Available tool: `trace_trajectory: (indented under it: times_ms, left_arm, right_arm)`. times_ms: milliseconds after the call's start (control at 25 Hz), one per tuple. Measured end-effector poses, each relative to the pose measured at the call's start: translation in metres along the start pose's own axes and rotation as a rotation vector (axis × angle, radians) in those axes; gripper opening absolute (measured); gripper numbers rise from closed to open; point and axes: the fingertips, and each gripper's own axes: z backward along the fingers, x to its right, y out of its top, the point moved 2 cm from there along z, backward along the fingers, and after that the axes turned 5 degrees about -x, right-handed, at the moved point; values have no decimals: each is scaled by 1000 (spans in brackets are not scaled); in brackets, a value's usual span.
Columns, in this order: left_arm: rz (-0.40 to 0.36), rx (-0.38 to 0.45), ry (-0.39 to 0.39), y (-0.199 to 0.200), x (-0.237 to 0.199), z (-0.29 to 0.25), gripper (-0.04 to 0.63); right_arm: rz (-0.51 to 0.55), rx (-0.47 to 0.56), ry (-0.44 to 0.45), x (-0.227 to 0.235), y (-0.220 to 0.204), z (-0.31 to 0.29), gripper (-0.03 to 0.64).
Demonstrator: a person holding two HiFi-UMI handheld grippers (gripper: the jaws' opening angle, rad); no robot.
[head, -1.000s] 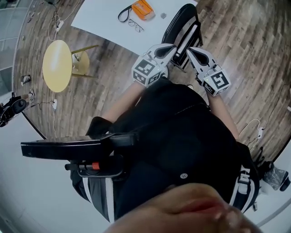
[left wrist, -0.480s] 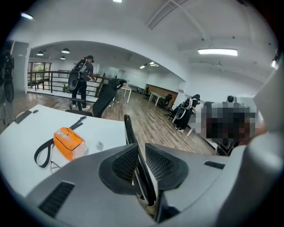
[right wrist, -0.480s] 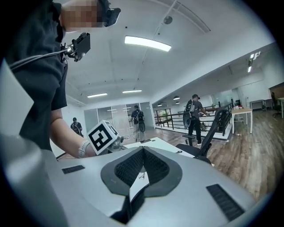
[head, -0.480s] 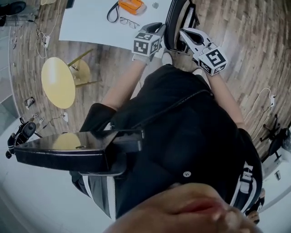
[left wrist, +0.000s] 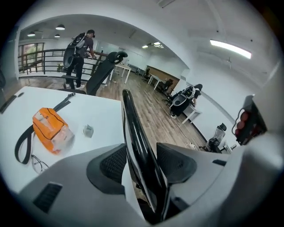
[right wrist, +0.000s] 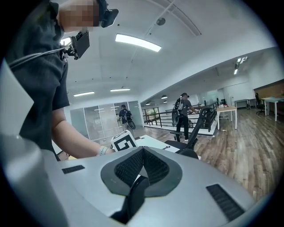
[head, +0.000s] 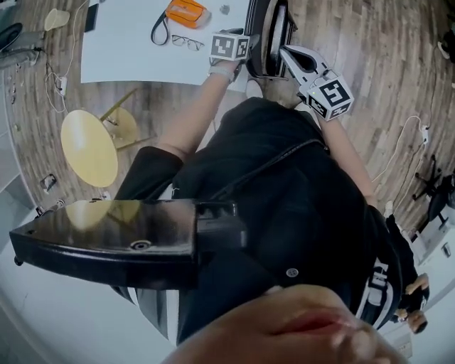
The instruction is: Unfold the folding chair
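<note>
Right now the folding chair (left wrist: pixel 131 115) stands folded beside the counter (left wrist: pixel 100 111), its black rim running straight away between the left gripper's (left wrist: pixel 141 160) jaws, which have just been opening and do not pinch it, while the right gripper's (right wrist: pixel 143 150) jaws are closed on a thin black part of it.

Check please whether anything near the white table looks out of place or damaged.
Nothing stands out: the folding chair stands folded beside the white table, and the orange pouch and glasses lie flat on it.
</note>
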Motion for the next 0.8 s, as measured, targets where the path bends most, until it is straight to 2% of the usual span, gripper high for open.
trace_trajectory:
  times_ms: [120, 320, 560, 800]
  left_arm:
    - [-19, -45, 20, 1, -1, -14, 197]
    - [-39, -62, 92, 2, -4, -22, 171]
    - [19, -56, 105, 1, -5, -22, 147]
    - [56, -49, 98, 5, 8, -25, 137]
  right_arm:
    - [-31, -11, -31, 4, -5, 4, 9]
    - [-31, -32, -48, 7, -15, 12, 8]
    - [-49, -49, -72, 16, -24, 25, 8]
    - [-120, -79, -192, 47, -44, 44, 9]
